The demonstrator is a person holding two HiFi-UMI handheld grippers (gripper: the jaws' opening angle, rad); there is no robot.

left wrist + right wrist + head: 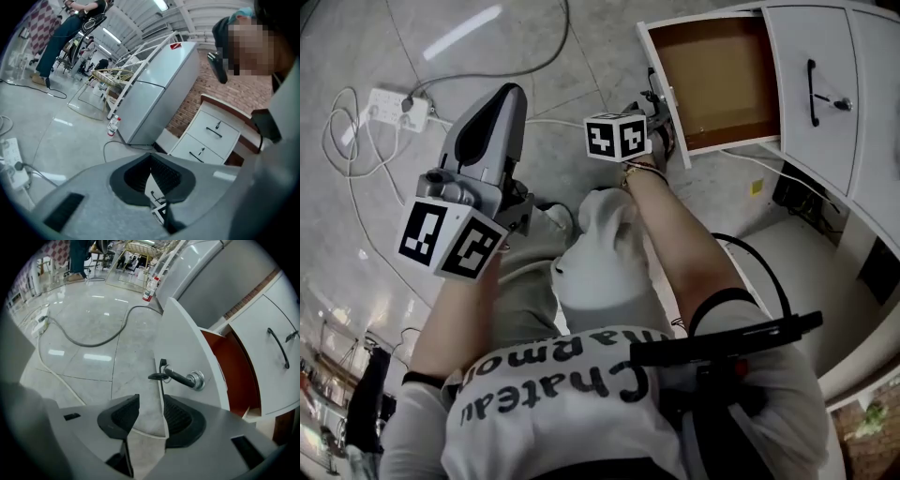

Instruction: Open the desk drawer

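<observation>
Entry: drawer (717, 75), standing pulled well out of the desk, brown inside bare, so the task looks done or nearly so. At the drawer front (187, 348): right gripper (150, 416), jaws spread wide, the front's edge seemingly standing between the pads with neither visibly pressing on it; nothing gripped. Just beyond those jaws, on the drawer front: key (176, 377) sticking out of its lock with a ring hanging from it. Well away from the drawer, raised and idle: left gripper (152, 180), jaws closed together on nothing. Likely hazards: snagging the key or its ring on a pad while drawing the open jaws back off the front, bending it or jerking the drawer sideways; nudging the drawer back in with a careless push on the front; hauling further and running it off its runners. On the floor beyond the drawer: cable (93, 341), apart from both grippers.
</observation>
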